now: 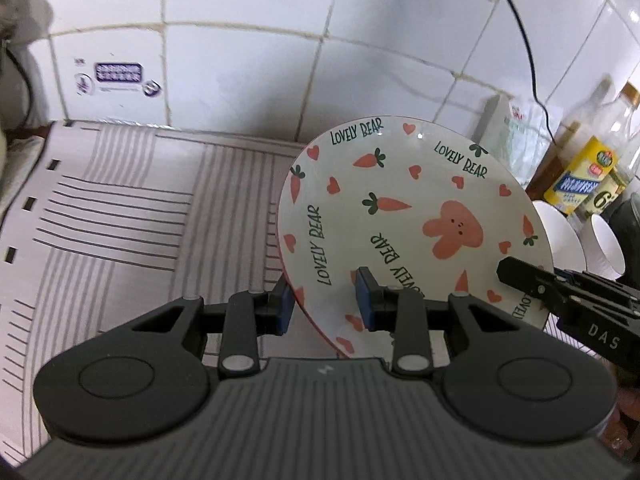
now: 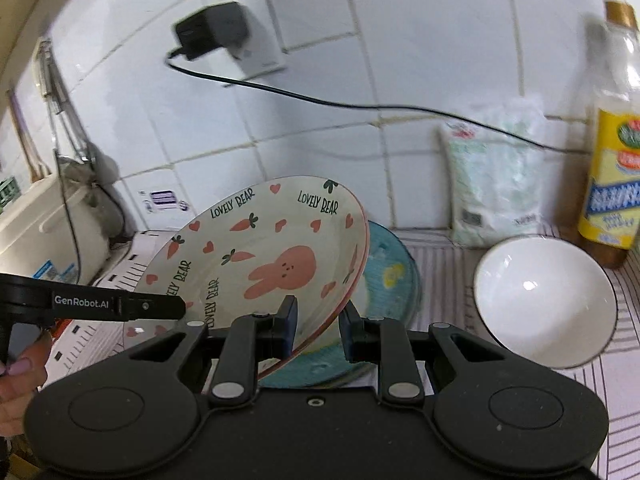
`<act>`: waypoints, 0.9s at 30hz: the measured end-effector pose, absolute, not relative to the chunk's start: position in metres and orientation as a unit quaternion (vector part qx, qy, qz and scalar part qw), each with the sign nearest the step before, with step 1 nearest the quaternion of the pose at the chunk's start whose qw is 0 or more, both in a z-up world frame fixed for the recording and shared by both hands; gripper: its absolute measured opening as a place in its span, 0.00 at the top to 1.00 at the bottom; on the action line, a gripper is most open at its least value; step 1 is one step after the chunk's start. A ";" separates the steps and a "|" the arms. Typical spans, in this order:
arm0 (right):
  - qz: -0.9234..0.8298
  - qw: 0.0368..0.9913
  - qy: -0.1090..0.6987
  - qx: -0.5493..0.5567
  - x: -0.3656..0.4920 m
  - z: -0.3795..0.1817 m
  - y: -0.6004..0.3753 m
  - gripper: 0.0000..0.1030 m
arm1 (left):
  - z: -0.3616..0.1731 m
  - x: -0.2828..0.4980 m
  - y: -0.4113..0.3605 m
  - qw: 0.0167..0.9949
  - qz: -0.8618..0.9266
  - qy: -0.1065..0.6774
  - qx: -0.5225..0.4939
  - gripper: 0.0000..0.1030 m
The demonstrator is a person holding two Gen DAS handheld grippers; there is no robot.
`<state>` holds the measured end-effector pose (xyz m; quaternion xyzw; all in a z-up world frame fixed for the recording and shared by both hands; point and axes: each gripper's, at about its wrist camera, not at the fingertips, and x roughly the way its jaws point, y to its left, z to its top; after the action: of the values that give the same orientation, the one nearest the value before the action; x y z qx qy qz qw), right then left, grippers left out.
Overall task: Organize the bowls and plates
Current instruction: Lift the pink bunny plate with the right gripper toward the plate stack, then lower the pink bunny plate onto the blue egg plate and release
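Both the left gripper and right gripper straddle the rabbit plate rim, jaws partly open, apparently ungripped. Close fully before lifting.

Rabbit plate tilted before second plate; bowl right.

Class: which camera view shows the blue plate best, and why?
The right wrist view: the blue plate shows behind and below the tilted rabbit plate, with a yellow mark visible. In the left wrist view the rabbit plate fills that area; no blue plate shows.
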<state>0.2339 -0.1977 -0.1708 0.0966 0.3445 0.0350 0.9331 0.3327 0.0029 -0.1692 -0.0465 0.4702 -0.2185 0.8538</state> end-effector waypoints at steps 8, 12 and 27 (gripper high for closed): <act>0.005 0.926 0.361 0.114 0.234 -0.186 -0.210 0.74 | -0.178 0.342 -0.015 0.838 -0.219 0.498 -0.029 0.71; -0.004 0.921 0.373 0.111 0.237 -0.188 -0.209 0.74 | -0.178 0.346 -0.019 0.832 -0.216 0.510 -0.022 0.71; -0.045 0.904 0.412 0.106 0.251 -0.191 -0.205 0.73 | -0.183 0.353 -0.028 0.821 -0.203 0.534 -0.005 0.71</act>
<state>0.2512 -0.2047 -0.1907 0.1059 0.4125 -0.0447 0.9037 0.3527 -0.0281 -0.1831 -0.0049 0.5335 -0.2034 0.8209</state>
